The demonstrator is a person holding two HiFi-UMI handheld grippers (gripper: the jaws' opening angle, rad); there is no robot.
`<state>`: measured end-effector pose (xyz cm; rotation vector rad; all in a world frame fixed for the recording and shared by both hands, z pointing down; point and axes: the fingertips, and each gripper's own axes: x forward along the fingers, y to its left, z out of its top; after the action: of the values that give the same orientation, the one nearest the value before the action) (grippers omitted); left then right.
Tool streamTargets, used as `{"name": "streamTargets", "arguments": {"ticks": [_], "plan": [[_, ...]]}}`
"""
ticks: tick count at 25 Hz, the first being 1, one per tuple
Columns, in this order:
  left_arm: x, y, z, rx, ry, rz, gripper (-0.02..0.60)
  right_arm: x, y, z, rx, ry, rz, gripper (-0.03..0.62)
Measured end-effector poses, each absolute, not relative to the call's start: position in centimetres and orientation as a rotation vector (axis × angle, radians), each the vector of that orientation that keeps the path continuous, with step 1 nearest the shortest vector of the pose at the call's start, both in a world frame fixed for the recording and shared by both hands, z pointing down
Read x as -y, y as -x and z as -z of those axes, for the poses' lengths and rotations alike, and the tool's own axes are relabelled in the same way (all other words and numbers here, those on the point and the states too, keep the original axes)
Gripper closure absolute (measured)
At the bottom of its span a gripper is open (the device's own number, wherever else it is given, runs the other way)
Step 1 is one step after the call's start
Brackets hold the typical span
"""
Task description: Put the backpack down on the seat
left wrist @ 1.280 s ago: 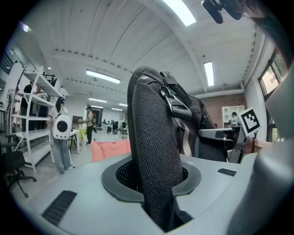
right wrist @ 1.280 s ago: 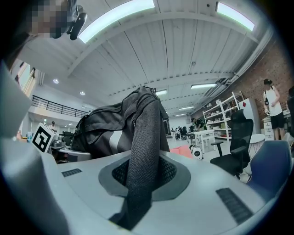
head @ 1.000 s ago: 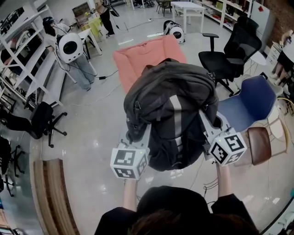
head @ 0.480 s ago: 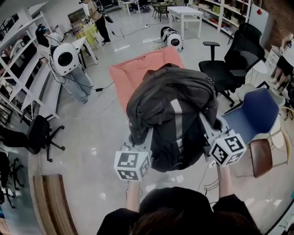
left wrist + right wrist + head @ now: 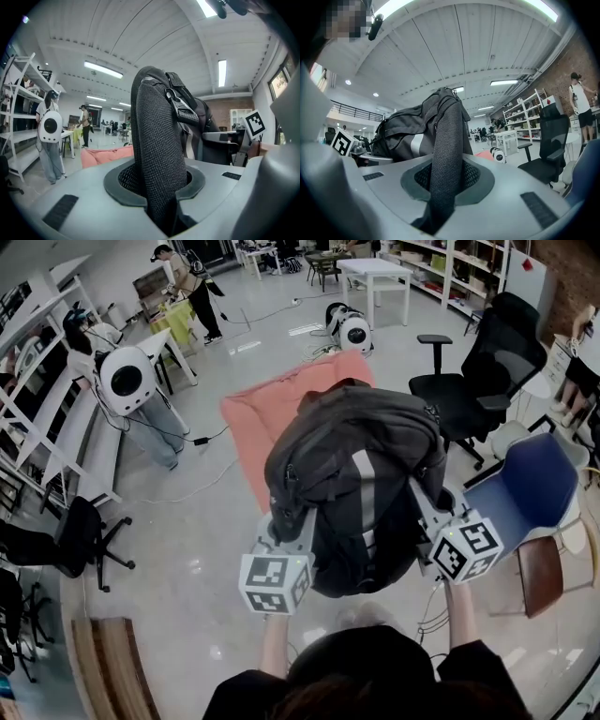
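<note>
**Backpack hangs from both straps, in front of the pink seat**

The backpack point(image 5: 352, 484) is up in the air, carried between the two grippers. In the head view, bare floor point(image 5: 187, 521) shows below and beside it. Its far end overlaps the near edge of the pink seat point(image 5: 267, 413). Whether it touches the cushion cannot be told.

The left gripper point(image 5: 286, 526) is at the pack's lower left corner. In the left gripper view its fingers point(image 5: 70, 197) are nearly closed, and they pinch the left strap point(image 5: 157, 140). This is a thick black mesh strap that rises upright out of the narrow gap. A buckle point(image 5: 180, 105) sits high on the strap.

The right gripper point(image 5: 427, 502) is on the pack's other side. In the right gripper view its fingers point(image 5: 511, 187) are closed tightly on the right strap point(image 5: 445, 140). This mesh band is thinner and runs up to the pack's top. The pack's grey body with its pale stripe lies to the left of the strap.

A blue chair point(image 5: 525, 488) stands just right of the right gripper, with a brown chair point(image 5: 539, 573) nearer the camera. A black office chair point(image 5: 473, 371) stands beyond them. A person wearing a round white unit point(image 5: 127, 381) stands by the shelves point(image 5: 47, 427) on the left. A white desk point(image 5: 375, 268) stands far back.
</note>
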<state>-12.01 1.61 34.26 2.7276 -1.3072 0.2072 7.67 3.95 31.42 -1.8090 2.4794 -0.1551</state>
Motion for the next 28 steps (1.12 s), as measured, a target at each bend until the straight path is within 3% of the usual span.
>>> {"name": "streamTargets", "arguments": {"ticks": [28], "plan": [[21.2, 5.3, -42.7, 1.45, -2.405, -0.31, 0.468, 23.1, -14.1, -40.1, -2.715, 1.599, 0.464, 0.537]]}}
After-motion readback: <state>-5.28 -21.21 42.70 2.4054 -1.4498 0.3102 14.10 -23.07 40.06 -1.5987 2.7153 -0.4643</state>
